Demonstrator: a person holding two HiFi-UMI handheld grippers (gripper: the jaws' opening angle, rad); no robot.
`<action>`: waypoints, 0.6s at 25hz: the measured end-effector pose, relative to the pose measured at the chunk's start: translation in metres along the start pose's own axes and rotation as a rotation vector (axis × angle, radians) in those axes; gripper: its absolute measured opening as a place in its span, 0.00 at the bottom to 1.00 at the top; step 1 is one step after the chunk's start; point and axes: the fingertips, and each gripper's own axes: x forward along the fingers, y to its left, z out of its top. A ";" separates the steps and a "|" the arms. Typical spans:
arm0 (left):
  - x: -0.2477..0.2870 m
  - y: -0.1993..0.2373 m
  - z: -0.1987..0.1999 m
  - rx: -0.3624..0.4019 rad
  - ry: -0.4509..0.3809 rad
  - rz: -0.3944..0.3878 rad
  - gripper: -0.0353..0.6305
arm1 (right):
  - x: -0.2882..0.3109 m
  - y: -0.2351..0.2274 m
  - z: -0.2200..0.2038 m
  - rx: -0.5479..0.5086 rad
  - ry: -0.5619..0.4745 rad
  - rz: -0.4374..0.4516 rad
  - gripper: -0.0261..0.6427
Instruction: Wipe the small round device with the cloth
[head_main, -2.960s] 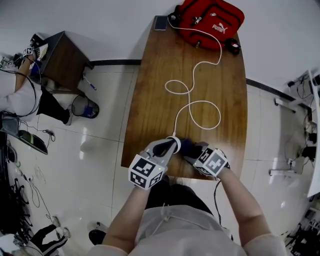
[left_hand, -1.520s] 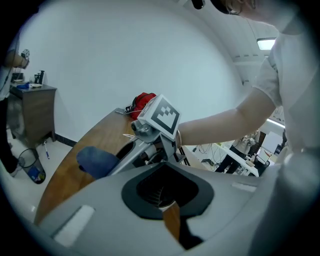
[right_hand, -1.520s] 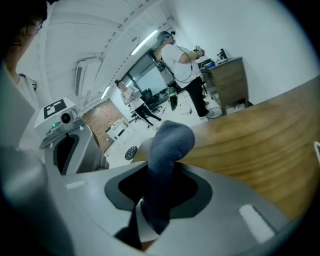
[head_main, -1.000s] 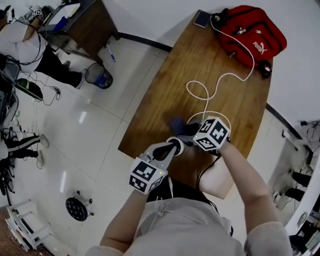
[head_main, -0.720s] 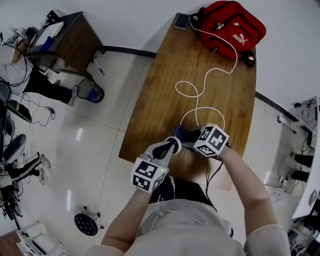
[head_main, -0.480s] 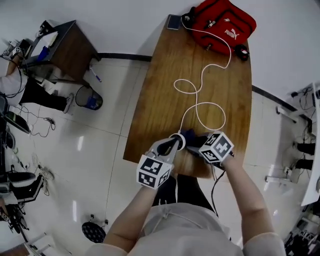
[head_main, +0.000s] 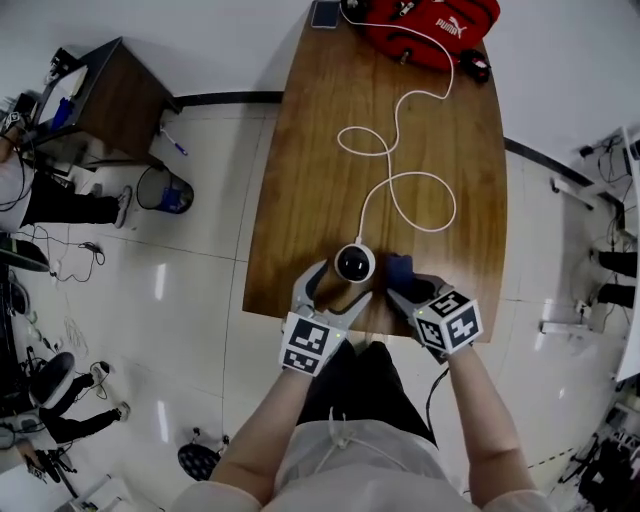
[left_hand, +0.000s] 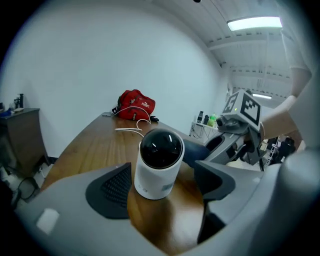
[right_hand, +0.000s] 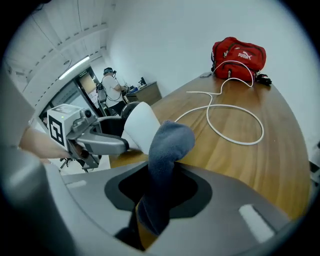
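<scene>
Two hand-held grippers meet at the near edge of the wooden surface (head_main: 300, 200). The left hand-held gripper (head_main: 335, 287), tilted gently down, has just been opening its jaws, which stand wide either side of the small round device (left_hand: 159, 162). The device is upright, dark dome upward. The right hand-held gripper (head_main: 410, 292), pitched steeper, clamps the blue-grey cloth (right_hand: 167, 150) just beside the device. At the far end lies a red bag (head_main: 430, 20), contents hidden.

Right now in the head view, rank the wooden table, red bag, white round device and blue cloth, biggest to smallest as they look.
1. wooden table
2. red bag, though the top edge cuts it off
3. white round device and blue cloth: about alike, and the cloth is partly hidden, so no ranking between them
</scene>
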 end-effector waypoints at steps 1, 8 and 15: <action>0.006 -0.001 -0.004 0.001 0.002 0.003 0.64 | 0.003 0.001 -0.002 0.002 0.003 0.008 0.21; 0.038 0.010 -0.001 0.008 -0.018 0.033 0.64 | 0.013 -0.010 0.005 -0.005 -0.011 0.049 0.21; 0.049 0.018 0.005 0.070 -0.035 0.122 0.63 | 0.013 -0.018 0.012 -0.068 -0.008 0.098 0.21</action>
